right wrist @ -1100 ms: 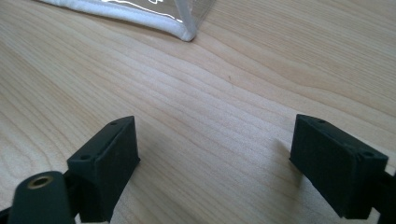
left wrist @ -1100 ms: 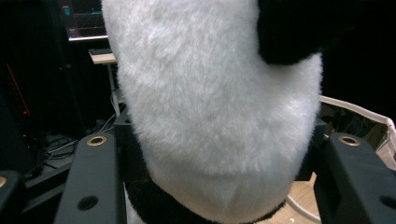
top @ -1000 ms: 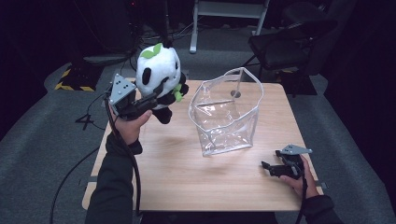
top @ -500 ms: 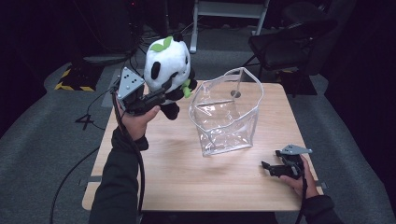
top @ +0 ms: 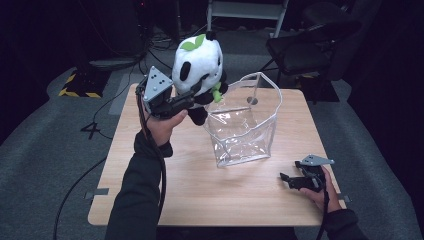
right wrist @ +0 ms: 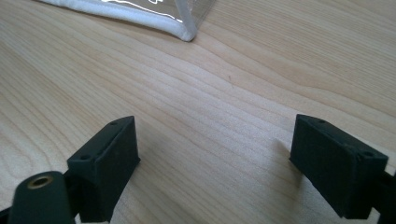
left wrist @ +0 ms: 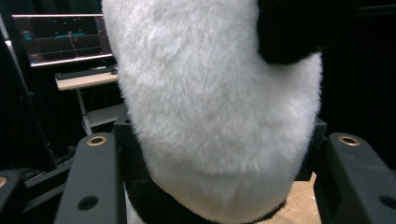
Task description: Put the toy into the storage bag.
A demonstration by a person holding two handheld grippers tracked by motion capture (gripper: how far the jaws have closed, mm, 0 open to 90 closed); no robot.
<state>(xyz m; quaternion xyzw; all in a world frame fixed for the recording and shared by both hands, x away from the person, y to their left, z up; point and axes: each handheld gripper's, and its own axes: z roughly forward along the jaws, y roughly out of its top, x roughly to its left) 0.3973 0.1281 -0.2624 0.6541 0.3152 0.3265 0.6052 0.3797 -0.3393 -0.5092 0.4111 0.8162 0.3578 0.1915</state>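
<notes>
High view: one plush panda [top: 196, 67], fuzzy white-and-black with a green leaf, is hanging clamped in the left gripper [top: 187, 101] beside one clear, soft-walled plastic bag [top: 245, 125] standing on the wooden table [top: 150, 190]. Left gripper view: two jaws are squeezing white fur. Right gripper view: the right gripper [right wrist: 215, 161] is resting with jaws spread over bare woodgrain.

Setting: a dim lab or recording studio is indicated.
Floor: grey carpet [top: 60, 150] with cables [top: 107, 102] and hazard-striped tape [top: 77, 92] is seen at left.
Furniture: a black chair [top: 310, 50] is placed upper right.
Equipment: a lit monitor [left wrist: 63, 39] is seen upper left.
</notes>
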